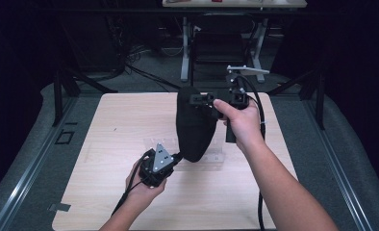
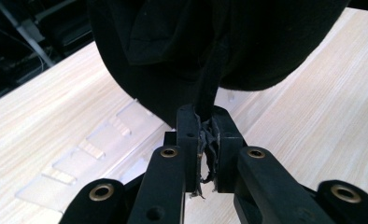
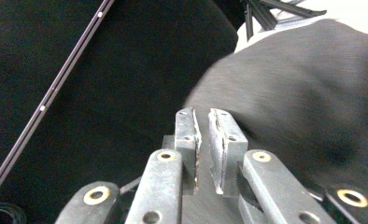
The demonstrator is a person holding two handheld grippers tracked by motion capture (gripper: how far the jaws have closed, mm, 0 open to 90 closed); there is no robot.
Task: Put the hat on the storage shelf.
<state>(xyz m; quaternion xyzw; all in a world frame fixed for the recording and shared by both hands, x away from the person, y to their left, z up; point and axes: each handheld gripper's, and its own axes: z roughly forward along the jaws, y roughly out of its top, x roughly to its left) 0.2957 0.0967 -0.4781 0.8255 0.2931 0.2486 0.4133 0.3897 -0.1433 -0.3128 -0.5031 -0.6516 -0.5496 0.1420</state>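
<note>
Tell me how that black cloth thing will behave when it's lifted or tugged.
Probably floppy: the black cloth sags between the left hand-held gripper and the right hand-held gripper. Likely light, since a thin pinched fold carries it. It seems unlikely to slip.

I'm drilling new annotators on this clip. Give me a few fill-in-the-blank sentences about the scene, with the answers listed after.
1. The left claw is shut on a thin strip of the ____ cloth item.
2. The cloth item hangs above a ____ table.
3. In the high view the right claw is at the item's ____ end.
4. A clear ____ rack lies on the table under the item.

Missing words: black; wooden; upper; plastic
</note>
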